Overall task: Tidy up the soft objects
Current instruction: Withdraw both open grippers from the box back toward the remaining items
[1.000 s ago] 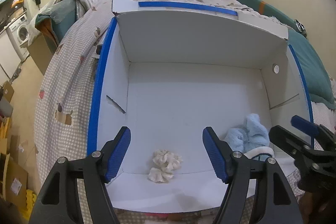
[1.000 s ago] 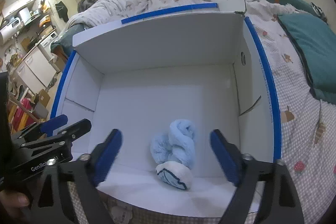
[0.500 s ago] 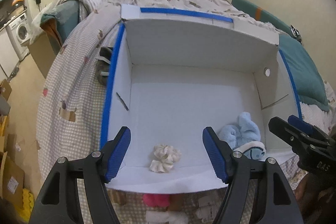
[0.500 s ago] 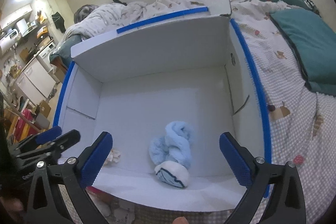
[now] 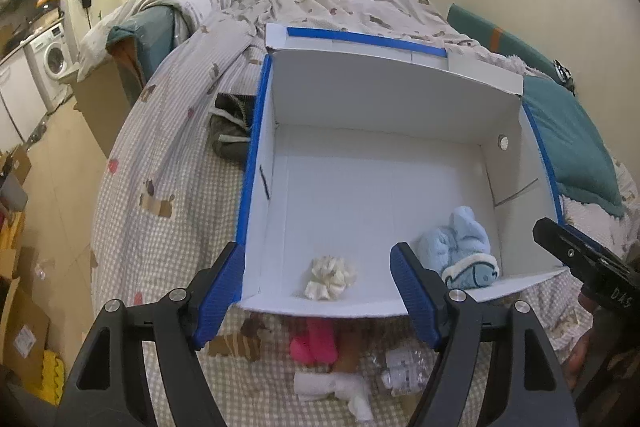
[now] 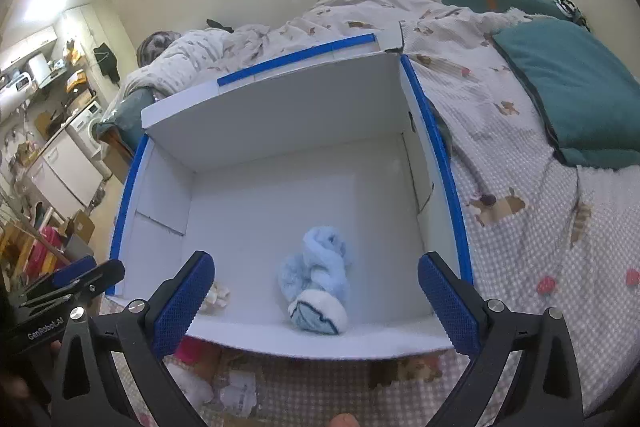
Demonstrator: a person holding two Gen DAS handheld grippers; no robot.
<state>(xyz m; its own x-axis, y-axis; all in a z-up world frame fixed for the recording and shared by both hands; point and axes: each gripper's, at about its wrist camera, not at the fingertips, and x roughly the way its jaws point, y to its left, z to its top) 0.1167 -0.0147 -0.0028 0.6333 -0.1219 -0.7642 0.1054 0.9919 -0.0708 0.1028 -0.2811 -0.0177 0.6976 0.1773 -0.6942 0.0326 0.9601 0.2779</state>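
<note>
A white box with blue-taped edges (image 5: pixel 380 95) (image 6: pixel 280 111) stands on the bed. Inside near its front wall lie a cream scrunchie (image 5: pixel 330 277) (image 6: pixel 218 297) and a light blue fluffy sock bundle (image 5: pixel 464 247) (image 6: pixel 318 285). My left gripper (image 5: pixel 320 295) is open and empty, held above the box's front edge. My right gripper (image 6: pixel 316 303) is open and empty, above the front edge over the blue bundle. On the bedspread in front of the box lie a pink soft item (image 5: pixel 314 345) (image 6: pixel 190 351) and a white rolled cloth (image 5: pixel 332 389) (image 6: pixel 190 387).
A dark garment (image 5: pixel 230 125) lies left of the box. A teal pillow (image 6: pixel 568 87) (image 5: pixel 568 147) lies to its right. A crumpled clear wrapper (image 5: pixel 404 373) sits on the bedspread in front. The bed's left edge drops to a floor with cardboard boxes (image 5: pixel 20 327).
Both grippers have pulled back and up from the box. The bedspread in front of the box, with the pink and white items, has come into view. Both stay open.
</note>
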